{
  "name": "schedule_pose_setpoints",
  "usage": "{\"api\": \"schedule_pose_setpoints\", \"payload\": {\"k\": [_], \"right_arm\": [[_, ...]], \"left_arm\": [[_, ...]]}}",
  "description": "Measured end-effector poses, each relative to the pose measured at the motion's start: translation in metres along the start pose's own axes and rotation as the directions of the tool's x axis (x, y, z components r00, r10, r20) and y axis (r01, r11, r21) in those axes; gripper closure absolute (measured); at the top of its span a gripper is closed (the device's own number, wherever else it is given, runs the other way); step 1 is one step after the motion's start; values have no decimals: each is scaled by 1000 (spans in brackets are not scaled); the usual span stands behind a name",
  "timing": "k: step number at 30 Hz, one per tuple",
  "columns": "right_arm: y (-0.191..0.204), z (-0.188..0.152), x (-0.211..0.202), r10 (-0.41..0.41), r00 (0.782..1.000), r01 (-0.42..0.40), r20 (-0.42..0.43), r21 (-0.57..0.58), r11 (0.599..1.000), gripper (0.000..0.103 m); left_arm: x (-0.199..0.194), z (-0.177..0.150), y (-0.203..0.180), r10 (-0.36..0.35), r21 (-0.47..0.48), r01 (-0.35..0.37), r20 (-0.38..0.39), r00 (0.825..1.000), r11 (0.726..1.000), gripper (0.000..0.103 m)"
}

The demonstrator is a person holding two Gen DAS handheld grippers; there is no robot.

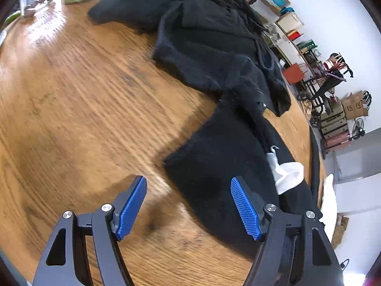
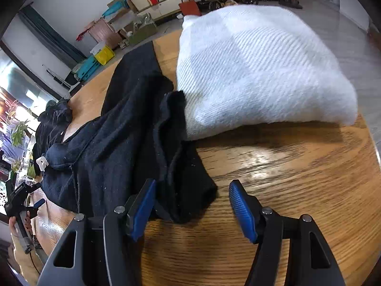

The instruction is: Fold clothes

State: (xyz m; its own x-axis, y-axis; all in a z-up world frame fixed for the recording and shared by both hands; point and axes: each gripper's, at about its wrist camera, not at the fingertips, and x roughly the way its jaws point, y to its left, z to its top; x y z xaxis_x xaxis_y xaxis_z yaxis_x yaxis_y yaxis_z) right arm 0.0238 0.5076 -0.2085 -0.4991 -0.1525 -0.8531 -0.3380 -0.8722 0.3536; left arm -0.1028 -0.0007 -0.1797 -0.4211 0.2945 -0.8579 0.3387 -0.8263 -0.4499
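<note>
Both views were smeared w/ motion blur, so the far end of the table (image 1: pixel 71 100) was hard to read: some greenish thing and small brown lumps up there, couldn't tell what. The black clothes (image 1: pixel 209 38) were bunched so I couldn't count garments; a white scrap (image 1: pixel 285 171) poked out of a fold, maybe a label or lining. Table was round, oak-grain, glossy; room behind had white walls, cluttered w/ boxes, bags and a low shelf. Two claws. Left claw (image 1: pixel 188 207) was released, jaws wide, hanging over a flat black flap and bare wood, gripping nothing. Right claw (image 2: pixel 193 209) was also released, the black hem (image 2: pixel 190 195) lying between its jaws, not pinched. One white folded item (image 2: pixel 257 71) sat just beside the black pile, touching it.
</note>
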Motion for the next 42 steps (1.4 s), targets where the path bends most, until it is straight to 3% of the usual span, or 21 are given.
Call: {"api": "schedule_pose_setpoints", "payload": {"k": [4, 5, 6, 7, 8, 9, 10, 14, 17, 22, 26, 30, 31, 33, 36, 40, 42], "right_arm": [[11, 5, 8, -8, 1000, 8, 1, -27, 1000, 34], [14, 5, 10, -20, 1000, 20, 2, -36, 999, 34], [17, 5, 11, -25, 1000, 25, 2, -40, 999, 46], [19, 5, 11, -29, 1000, 29, 3, -43, 999, 61], [22, 5, 11, -33, 999, 33, 4, -45, 998, 63], [24, 5, 12, -37, 999, 37, 5, -48, 998, 73], [27, 5, 12, -41, 999, 41, 5, -50, 998, 78], [29, -1, 11, -36, 999, 36, 15, -26, 999, 81], [30, -11, 9, -18, 1000, 18, 3, 15, 1000, 82], [32, -54, -8, 0, 1000, 1, -27, 27, 1000, 82], [29, -120, -35, 60, 997, -59, -54, 26, 998, 82], [32, -172, -55, 86, 994, -87, -60, -18, 996, 82], [32, -176, -57, 88, 994, -89, -58, -13, 996, 81], [35, -178, -58, 66, 997, -67, -45, -13, 998, 80], [44, -176, -62, 15, 1000, -16, -13, -30, 999, 64], [46, -172, -97, 0, 996, 7, 94, -70, 997, 49], [47, -166, -113, -10, 990, 24, 137, -98, 995, 49]], "left_arm": [[6, -1, -14, 13, 10, -14, 25, 1000, 1000, 30], [8, -3, -18, 23, 19, -23, 35, 999, 1000, 36], [11, -4, -24, 75, 53, -78, 59, 995, 996, 60], [11, -7, -30, 101, 71, -106, 66, 993, 992, 71], [11, -9, -35, 127, 89, -133, 74, 989, 987, 80], [10, -11, -33, 124, 93, -130, 73, 990, 987, 84], [8, -12, -32, 121, 97, -127, 72, 990, 987, 85], [-3, -18, -19, 115, 74, -118, 43, 992, 990, 88], [-21, -28, -6, 152, 72, -155, 51, 987, 985, 90], [-51, -54, 34, 158, 77, -160, 20, 987, 984, 90], [-82, -82, 76, 160, 83, -160, 6, 987, 984, 90], [-95, -97, 93, 174, 81, -175, 20, 985, 981, 86], [-94, -97, 91, 182, 74, -182, 17, 983, 980, 83], [-96, -96, 89, 182, 66, -182, 10, 983, 981, 63], [-110, -96, 90, 150, 64, -151, 18, 989, 986, 44], [-147, -98, 91, 76, 72, -85, 122, 990, 994, 43], [-157, -106, 71, 36, 180, -65, 158, 987, 981, 43]]}}
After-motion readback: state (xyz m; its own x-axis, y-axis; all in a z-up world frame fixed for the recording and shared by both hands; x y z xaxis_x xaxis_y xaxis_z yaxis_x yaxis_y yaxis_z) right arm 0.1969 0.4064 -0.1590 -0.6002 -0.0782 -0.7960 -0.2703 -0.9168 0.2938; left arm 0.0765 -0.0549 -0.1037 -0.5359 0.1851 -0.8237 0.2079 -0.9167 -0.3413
